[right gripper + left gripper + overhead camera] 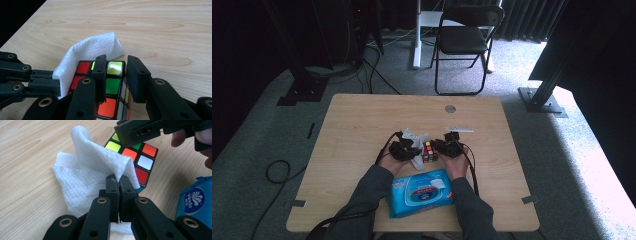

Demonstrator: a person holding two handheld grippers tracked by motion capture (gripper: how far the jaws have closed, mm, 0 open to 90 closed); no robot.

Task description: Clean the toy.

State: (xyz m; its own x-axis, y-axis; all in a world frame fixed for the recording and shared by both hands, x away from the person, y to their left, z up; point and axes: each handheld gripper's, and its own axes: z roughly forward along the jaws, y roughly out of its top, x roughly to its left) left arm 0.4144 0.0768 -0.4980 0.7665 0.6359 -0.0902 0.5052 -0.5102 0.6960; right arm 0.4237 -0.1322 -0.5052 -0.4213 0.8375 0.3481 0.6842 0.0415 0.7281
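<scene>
**Wiping the puzzle cube with a pinched wet wipe**

The left hand-held gripper (117, 180) is clenched on a white wet wipe (87, 175), the sheet pinched in a fold between its jaws and billowing up ahead of them. Just beyond and to the right of that fold sits the puzzle cube (140, 157), resting on the wooden surface (30, 150). The right hand-held gripper (116, 75) grasps the cube across one edge column, jaws clamped on its near corner, with the wipe draped against the cube's far left side.

To do this step well, the right grip should probably hold the cube steady while the left drags the wipe flat across one face, rather than dabbing with the bunched fold. The blue wipe pack (421, 192) lies behind both grippers, close to the person.
</scene>
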